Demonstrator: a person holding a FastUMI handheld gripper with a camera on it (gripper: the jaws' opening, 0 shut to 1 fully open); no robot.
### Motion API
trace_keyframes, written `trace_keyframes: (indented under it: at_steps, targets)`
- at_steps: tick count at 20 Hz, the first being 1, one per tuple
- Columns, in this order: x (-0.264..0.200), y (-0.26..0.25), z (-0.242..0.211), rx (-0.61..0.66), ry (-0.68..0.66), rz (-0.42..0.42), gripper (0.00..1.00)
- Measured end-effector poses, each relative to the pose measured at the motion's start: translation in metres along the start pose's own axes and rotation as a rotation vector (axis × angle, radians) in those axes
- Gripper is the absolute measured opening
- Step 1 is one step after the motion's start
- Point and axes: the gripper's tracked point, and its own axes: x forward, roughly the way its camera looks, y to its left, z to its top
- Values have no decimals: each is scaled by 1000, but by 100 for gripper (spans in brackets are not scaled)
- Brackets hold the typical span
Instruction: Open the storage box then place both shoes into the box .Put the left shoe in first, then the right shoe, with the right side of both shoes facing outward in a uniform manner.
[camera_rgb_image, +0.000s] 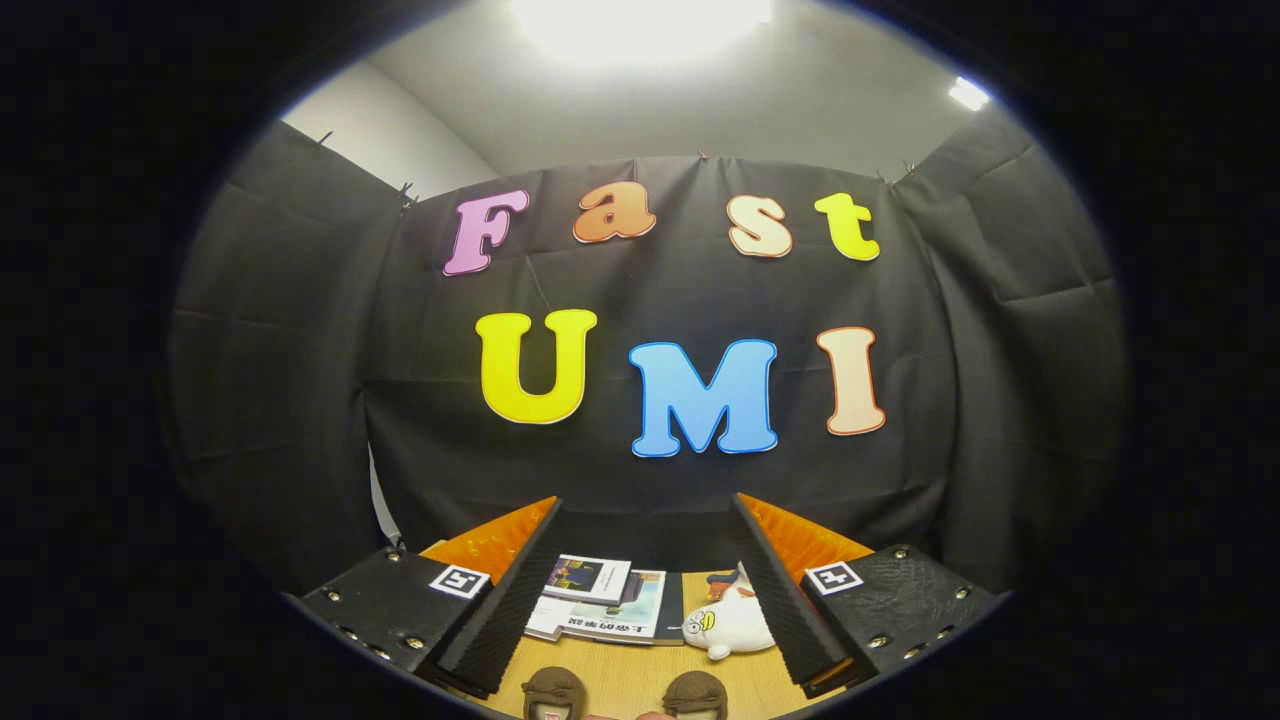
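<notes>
The tool (645, 610) hangs above the counter (620, 680) with its two fingers (500, 610) spread wide apart — nothing is held between them and neither finger touches anything. It is raised and pointed roughly level, toward the black cloth wall (660, 470) beyond the counter's far edge rather than down at the wooden surface. Each finger mount carries a small square black-and-white marker (459, 581).

Between the fingers, on the counter, lie two booklets (600, 600), one overlapping the other; their covers carry print, but it is too small and upside down to read. Just beside them, close to the right finger, rests a white plush toy (728, 622) with a yellow beak and an orange patch on top.

Nearer than the booklets, low between the fingers, the rounded brown tops of two shoes (555, 692) sit side by side — only their upper parts are in view, so which is left and which is right cannot be told.

Overhead, a ceiling lamp (640, 25) glares brightly.
</notes>
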Motion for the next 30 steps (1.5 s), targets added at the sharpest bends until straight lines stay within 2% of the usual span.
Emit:
trace_keyframes:
  at_steps: [11,19,23,28,30]
  targets:
    - [-5,-4,-1,4,4,-9,99]
    - [-9,-7,-27,5,40,18,99]
    - [-10,-1,-61,39,106,77,99]
    - [-19,24,-125,129,279,219,99]
    - [-25,48,-151,215,368,314,99]
